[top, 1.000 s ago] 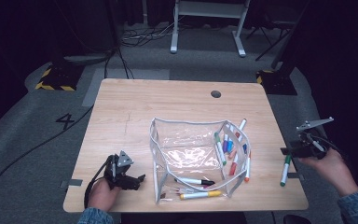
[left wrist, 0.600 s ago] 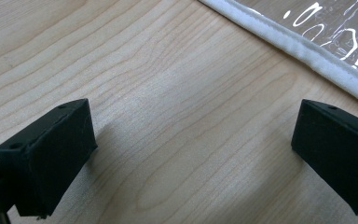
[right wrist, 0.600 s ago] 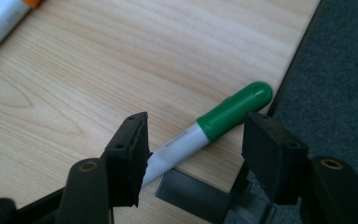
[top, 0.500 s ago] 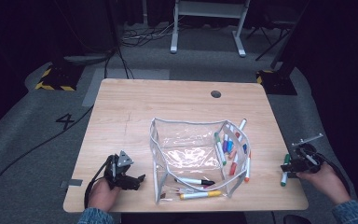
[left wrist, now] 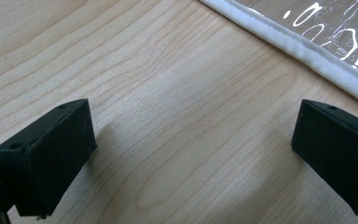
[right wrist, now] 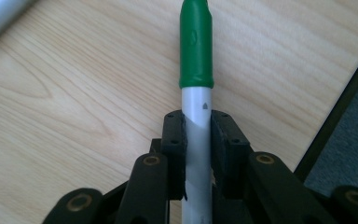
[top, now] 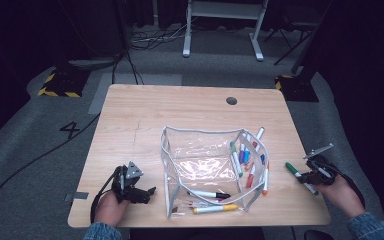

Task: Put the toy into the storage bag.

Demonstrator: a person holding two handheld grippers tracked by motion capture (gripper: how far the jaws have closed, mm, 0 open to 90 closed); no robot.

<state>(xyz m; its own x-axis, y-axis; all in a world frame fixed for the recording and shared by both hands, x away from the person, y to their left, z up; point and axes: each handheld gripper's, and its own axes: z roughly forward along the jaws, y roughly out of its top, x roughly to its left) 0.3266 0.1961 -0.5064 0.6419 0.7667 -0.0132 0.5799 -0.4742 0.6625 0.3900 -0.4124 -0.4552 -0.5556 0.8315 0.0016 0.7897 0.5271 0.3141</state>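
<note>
Clear pouch (top: 200, 155), centre of the high view, lying open on the table (top: 180, 110). Inside, at its right end: a cluster of markers (top: 245, 157), caps green, blue, purple, orange, red. Along its lower edge: a black-capped marker (top: 209, 193) and a yellow one (top: 215, 209).

Dark round hole (top: 231, 100) in the tabletop, upper right. Nothing lies between the pouch and either gripper.

Green marker (right wrist: 196, 70): lower right of the high view, near the table's right edge, well apart from the pouch. Right gripper (right wrist: 198, 135) jaws have just been closing and now clamp the white barrel below the green cap, which points away toward the pouch. The hand (top: 340, 192) comes in from the bottom right corner.

Left gripper (left wrist: 191, 140): lower left of the high view, jaws wide apart over bare wood, nothing between them, the pouch's white edge at upper right of its own view.
</note>
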